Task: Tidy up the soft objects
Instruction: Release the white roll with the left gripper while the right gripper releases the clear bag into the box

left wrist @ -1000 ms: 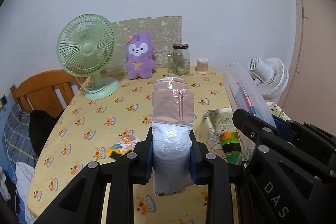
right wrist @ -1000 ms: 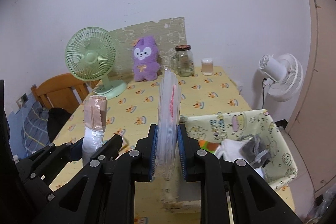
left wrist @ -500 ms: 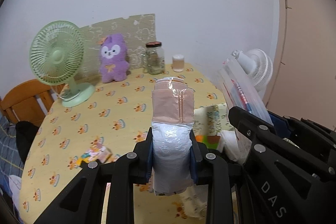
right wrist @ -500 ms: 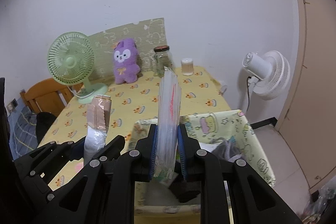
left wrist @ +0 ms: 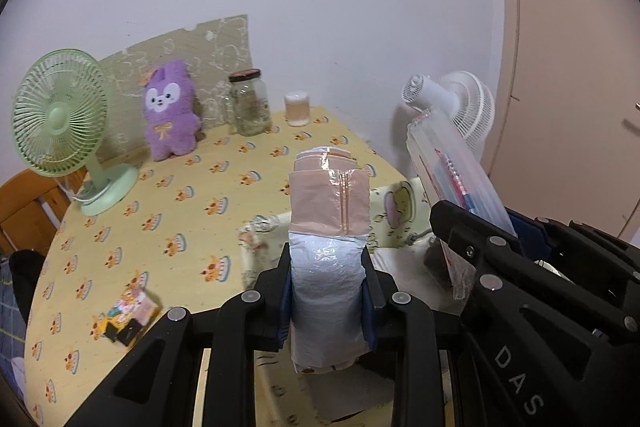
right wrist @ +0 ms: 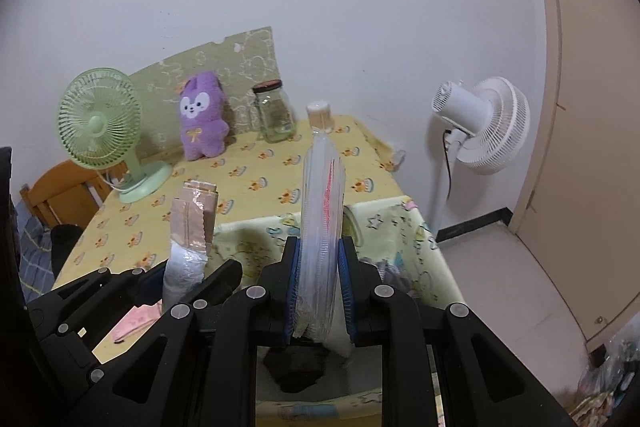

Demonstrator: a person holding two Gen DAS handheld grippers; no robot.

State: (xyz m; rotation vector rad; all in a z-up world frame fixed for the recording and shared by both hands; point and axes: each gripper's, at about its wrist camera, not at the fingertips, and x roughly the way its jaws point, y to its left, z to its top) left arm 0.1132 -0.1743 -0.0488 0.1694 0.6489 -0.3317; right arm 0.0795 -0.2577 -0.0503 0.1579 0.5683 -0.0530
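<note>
My left gripper [left wrist: 327, 267] is shut on a soft plastic-wrapped pack [left wrist: 328, 219], pink on top and silvery below, held upright above the near edge of a patterned fabric basket [left wrist: 394, 201]. My right gripper [right wrist: 319, 259] is shut on a clear plastic bag with red print [right wrist: 323, 195], held upright over the same basket [right wrist: 404, 223], which holds dark and white soft items [right wrist: 298, 371]. The left gripper's pack also shows in the right wrist view [right wrist: 192, 215], and the bag in the left wrist view [left wrist: 452, 171].
On the yellow tablecloth [left wrist: 180, 195] stand a green desk fan [left wrist: 60, 123], a purple plush toy [left wrist: 170, 115], a glass jar [left wrist: 248, 103] and a small cup [left wrist: 297, 108]. A small colourful packet [left wrist: 128, 319] lies near the front. A white floor fan [right wrist: 480, 127] stands right of the table.
Both grippers have swung to the right, away from the table's middle, and now hang over the fabric basket. Each still holds its item.
</note>
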